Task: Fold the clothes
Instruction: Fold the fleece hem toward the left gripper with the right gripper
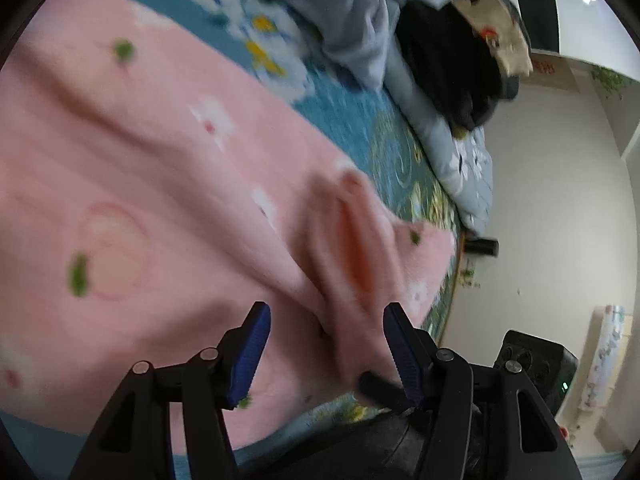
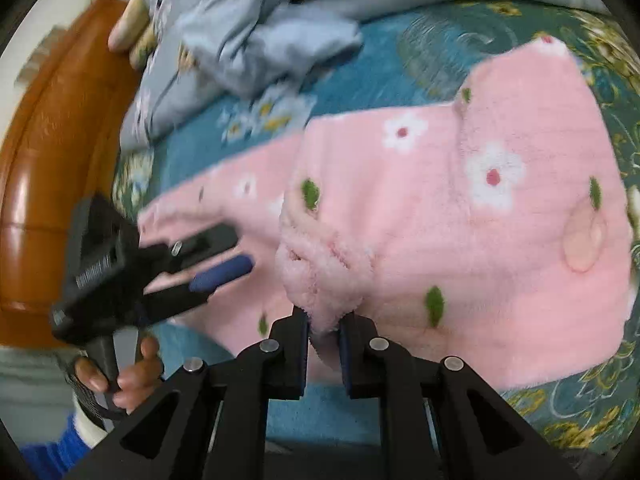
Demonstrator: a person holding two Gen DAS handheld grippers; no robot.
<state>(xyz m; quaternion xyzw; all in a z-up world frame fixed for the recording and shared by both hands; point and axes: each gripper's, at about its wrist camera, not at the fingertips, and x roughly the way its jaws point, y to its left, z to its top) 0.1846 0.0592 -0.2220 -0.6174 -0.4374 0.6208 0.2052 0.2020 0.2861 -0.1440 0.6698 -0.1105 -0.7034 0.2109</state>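
Teal floral bedspread [image 2: 372, 80] under everything, wooden footboard or headboard [image 2: 60, 160] along one edge. Pink fleece garment [image 2: 460, 240] with white flowers and green leaves spread across the bedspread, one half laid over the other. Pale blue crumpled clothes [image 2: 256, 36] heaped beyond the pink garment, dark clothing [image 1: 448, 64] next to them in the left wrist view. Right gripper [image 2: 324, 324] pinched tight on a bunched fluffy fold of the pink garment at its near edge. Left gripper [image 2: 224, 270] just beside, over the garment's lower layer, jaws apart, nothing pressed between the blue pads [image 1: 252, 352]; possibly brushing the fleece, blur too heavy to tell. Bare hand [image 2: 132, 376] wrapped around its handle.
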